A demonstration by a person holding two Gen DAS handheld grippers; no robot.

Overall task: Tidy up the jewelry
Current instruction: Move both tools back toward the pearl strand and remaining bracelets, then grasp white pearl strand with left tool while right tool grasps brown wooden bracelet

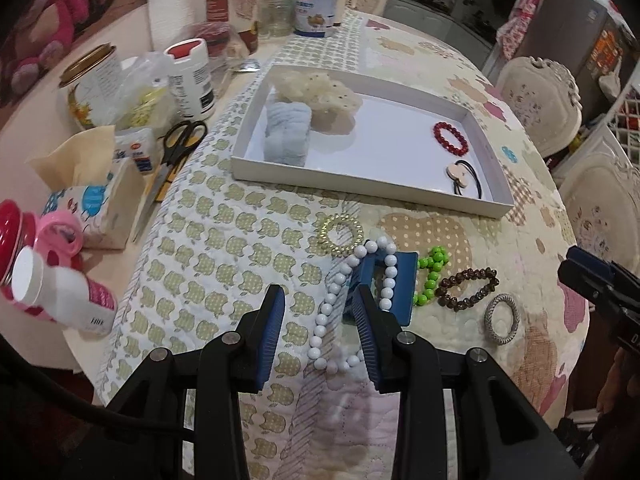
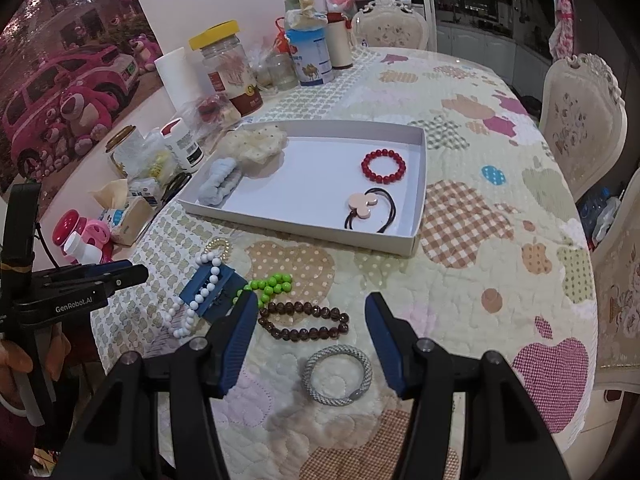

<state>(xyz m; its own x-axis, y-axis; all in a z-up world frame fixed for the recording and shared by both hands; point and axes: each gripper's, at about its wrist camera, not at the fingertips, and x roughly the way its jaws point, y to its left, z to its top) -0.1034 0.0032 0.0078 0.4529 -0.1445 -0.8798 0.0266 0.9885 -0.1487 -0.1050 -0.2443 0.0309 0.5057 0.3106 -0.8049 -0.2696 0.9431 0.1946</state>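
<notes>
Left gripper, jaws parted, straddles white bead necklace at lower centre, ungripped; its loop over blue clip may snag. Right gripper open, empty.

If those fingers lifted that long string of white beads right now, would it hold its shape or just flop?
Probably flop. The long string of white round beads already bends loosely over the blue rectangular hair clip, so it looks limp and would likely dangle from the left fingers. The smooth, round beads may slip in the grip. Lifting could also nudge the clip, since the strand drapes over it.
</notes>
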